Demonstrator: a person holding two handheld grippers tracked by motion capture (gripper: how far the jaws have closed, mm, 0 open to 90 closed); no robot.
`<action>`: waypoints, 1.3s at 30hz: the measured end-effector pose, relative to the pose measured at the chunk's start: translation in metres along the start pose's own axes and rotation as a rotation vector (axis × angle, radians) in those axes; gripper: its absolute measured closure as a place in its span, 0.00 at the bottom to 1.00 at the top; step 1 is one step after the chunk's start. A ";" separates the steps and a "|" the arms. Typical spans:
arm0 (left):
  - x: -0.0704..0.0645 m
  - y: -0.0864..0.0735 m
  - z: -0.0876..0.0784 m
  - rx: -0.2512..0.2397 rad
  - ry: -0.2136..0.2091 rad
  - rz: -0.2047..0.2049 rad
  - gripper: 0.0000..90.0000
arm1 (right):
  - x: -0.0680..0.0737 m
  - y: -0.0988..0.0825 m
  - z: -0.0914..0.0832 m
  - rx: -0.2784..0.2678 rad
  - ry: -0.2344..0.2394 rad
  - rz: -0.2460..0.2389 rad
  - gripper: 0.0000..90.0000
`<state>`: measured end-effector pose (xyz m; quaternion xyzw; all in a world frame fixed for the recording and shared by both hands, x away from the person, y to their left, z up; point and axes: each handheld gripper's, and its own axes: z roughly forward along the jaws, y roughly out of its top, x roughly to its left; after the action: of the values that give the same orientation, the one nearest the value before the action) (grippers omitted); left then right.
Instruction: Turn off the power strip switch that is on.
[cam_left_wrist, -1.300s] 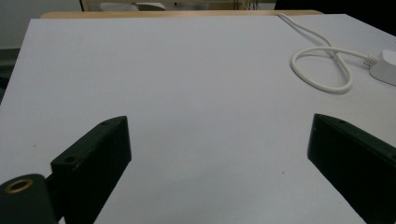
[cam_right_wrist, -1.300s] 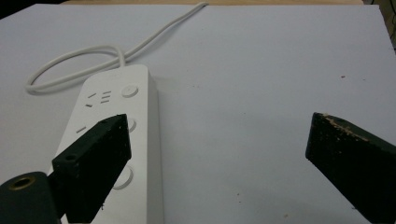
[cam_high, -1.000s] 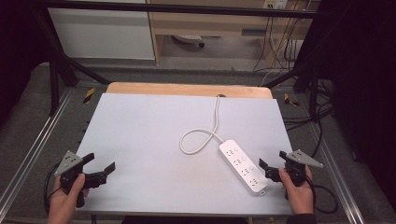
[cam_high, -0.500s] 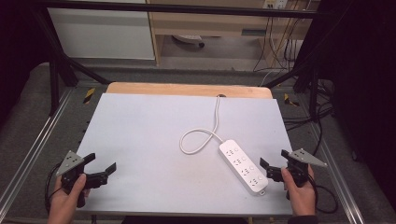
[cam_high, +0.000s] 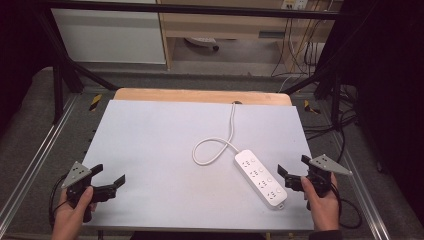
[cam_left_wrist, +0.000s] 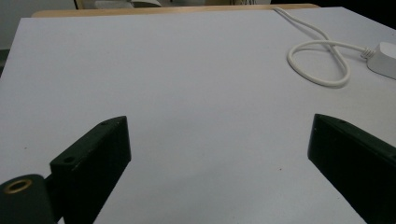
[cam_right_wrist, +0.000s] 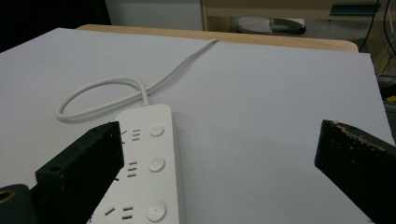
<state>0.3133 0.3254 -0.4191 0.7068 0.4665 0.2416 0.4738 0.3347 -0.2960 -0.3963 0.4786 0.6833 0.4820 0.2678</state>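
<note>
A white power strip (cam_high: 261, 178) lies slantwise on the white table top (cam_high: 165, 140), right of centre, with sockets and round buttons (cam_right_wrist: 140, 177). Its white cable (cam_high: 217, 145) makes one loop (cam_left_wrist: 320, 63) and runs to the far edge. My right gripper (cam_high: 294, 165) stands open just right of the strip's near end, nothing between its jaws. My left gripper (cam_high: 107, 173) is open over bare table at the near left corner, far from the strip. A hand holds each one.
A strip of wooden table edge (cam_high: 200, 95) shows beyond the white top. Metal frame rails (cam_high: 30, 165) run along both sides. Cables (cam_high: 325, 127) lie on the floor at the right. Shelving and a white cabinet stand behind.
Both grippers have barely shifted; the right one has drifted slightly. The power strip and cable lie as before.
</note>
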 end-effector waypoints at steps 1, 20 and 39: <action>0.000 0.000 0.000 0.001 0.000 0.005 0.06 | 0.000 0.002 0.000 -0.001 0.000 -0.007 0.02; -0.001 0.000 0.001 0.012 0.004 0.012 0.06 | 0.009 0.029 0.013 0.013 0.021 -0.048 0.02; -0.001 -0.001 0.002 0.015 0.005 0.013 0.06 | 0.022 0.042 0.033 0.029 0.068 -0.072 0.02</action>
<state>0.3137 0.3239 -0.4203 0.7128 0.4648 0.2428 0.4658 0.3701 -0.2596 -0.3688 0.4411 0.7156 0.4780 0.2546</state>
